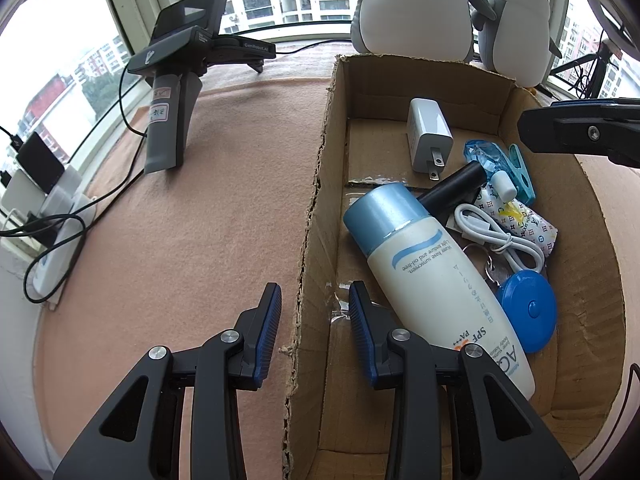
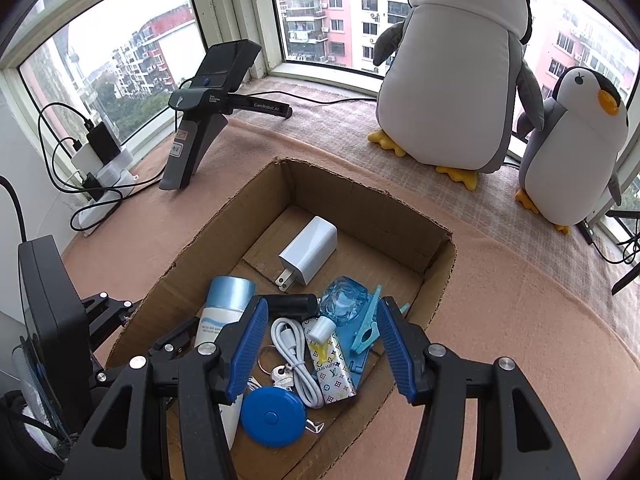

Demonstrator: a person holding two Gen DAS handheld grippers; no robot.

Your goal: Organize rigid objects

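left wrist view: left gripper (image 1: 314, 320) sits astride the torn left wall of the open brown cardboard box (image 1: 320, 184), one blue pad outside over the pink felt cloth (image 1: 180, 240), one inside.
left tongs: drawn in about as narrow as they go; whether the pads bite the wall cannot be made out.
box contents: a white sunscreen bottle with a pale blue cap (image 1: 436, 280) lies slantwise, a white plug-in charger cube (image 1: 428, 136) behind it, a round blue tape measure (image 1: 528, 312) at its side.
right wrist view: right gripper (image 2: 320, 344) hangs over the heap in the box, pointing down into it.
right tongs: released, nothing gripped; a coiled white cable (image 2: 292, 356) and a small monogram-print tube (image 2: 332, 364) lie below the gap.
backdrop: two plush penguins (image 2: 452, 80) on the window ledge.
step in hand: likely steadying the box while choosing an item from the pile.
next move: calls for lowering the free jaws squarely over one piece, clear of the tangled cable.
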